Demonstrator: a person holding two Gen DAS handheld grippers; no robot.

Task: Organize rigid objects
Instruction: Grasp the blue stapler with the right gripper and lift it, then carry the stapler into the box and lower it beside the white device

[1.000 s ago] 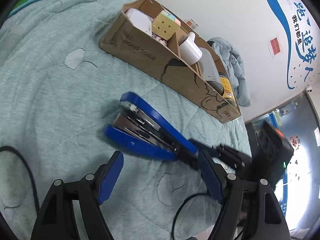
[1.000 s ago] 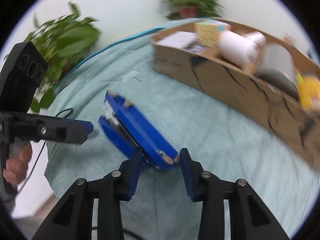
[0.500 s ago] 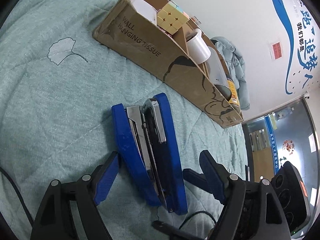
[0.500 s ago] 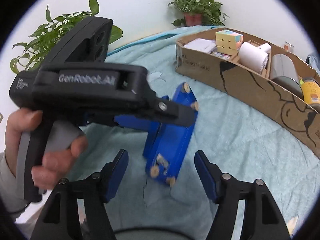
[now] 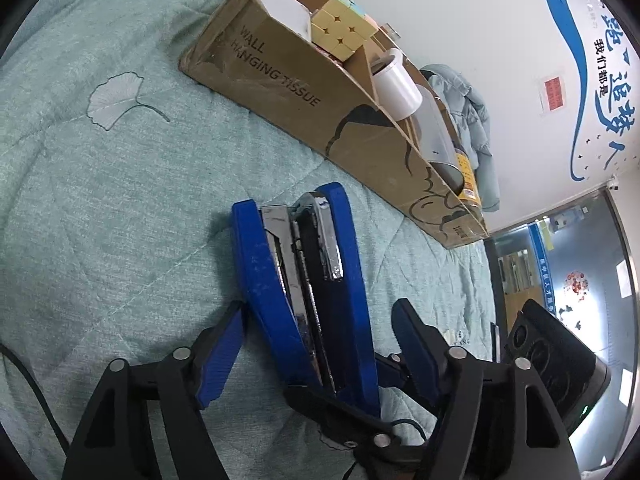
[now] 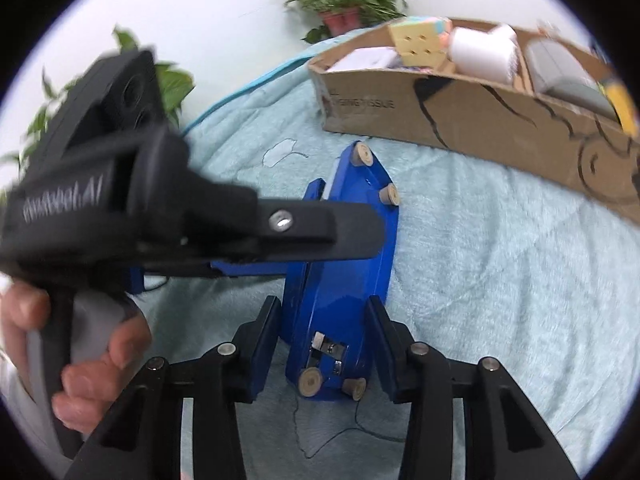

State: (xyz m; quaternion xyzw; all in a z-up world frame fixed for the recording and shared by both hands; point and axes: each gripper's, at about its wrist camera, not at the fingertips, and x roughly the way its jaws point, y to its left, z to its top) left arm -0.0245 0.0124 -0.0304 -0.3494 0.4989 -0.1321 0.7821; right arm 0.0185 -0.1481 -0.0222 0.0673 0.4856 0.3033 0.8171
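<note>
A blue stapler [image 5: 308, 280] lies on its side on the green quilt, its metal inside facing up in the left wrist view. My left gripper [image 5: 318, 316] straddles it with jaws closing; the left pad [image 5: 224, 352] is at the stapler's base, and the right pad [image 5: 412, 344] stands clear of it. In the right wrist view the stapler [image 6: 340, 264] shows its underside with round feet. My right gripper [image 6: 323, 308] is closing on its rear end, both pads against its sides. The left gripper's finger [image 6: 320, 232] crosses over it.
A long cardboard box [image 5: 300, 92] lies beyond the stapler, holding a pastel puzzle cube [image 5: 340, 28], a white roll [image 5: 396, 84] and other items. A hand [image 6: 92, 360] grips the left tool's handle. Potted plants [image 6: 348, 0] stand behind the quilt; a cable [image 5: 24, 380] runs at the left.
The stapler went from tilted in the right gripper to lying on its side. The right jaws opened, then closed around its rear. The left gripper moved in around it and narrowed.
</note>
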